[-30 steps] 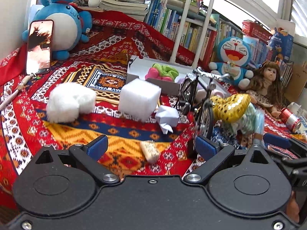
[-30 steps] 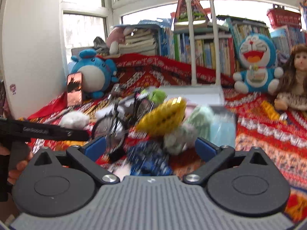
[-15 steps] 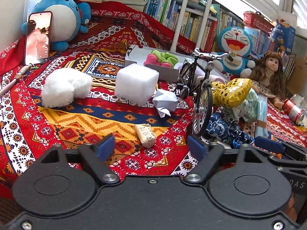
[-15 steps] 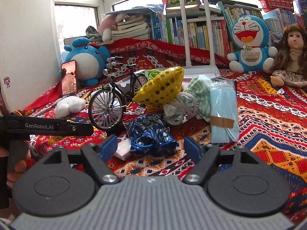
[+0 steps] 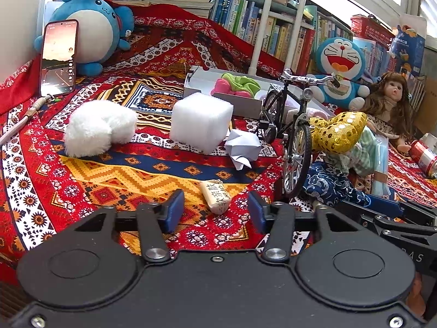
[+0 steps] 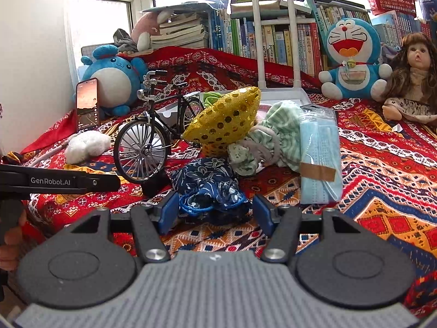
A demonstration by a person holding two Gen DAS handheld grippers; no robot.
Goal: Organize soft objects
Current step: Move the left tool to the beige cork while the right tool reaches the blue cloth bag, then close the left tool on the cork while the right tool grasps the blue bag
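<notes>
1. Two grippers work over the patterned cloth (image 5: 90, 180); the left gripper (image 5: 215, 210) is closing, pads apart, a small beige packet (image 5: 215, 195) lying between them, untouched.
2. Far left of it lies a white fluffy toy (image 5: 98, 127), with a white foam cube (image 5: 200, 121) to the right.
3. Right gripper (image 6: 215, 213) is closing around the near blue floral pouch (image 6: 207, 183), pads not yet pressing.

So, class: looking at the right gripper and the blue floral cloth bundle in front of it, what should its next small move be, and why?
Probably ease the right gripper forward a little. Its jaws are closing, but the blue floral cloth bundle sits mostly beyond the fingertips and neither pad seems to press on it yet. Closing from here would likely catch only its near edge.
</notes>
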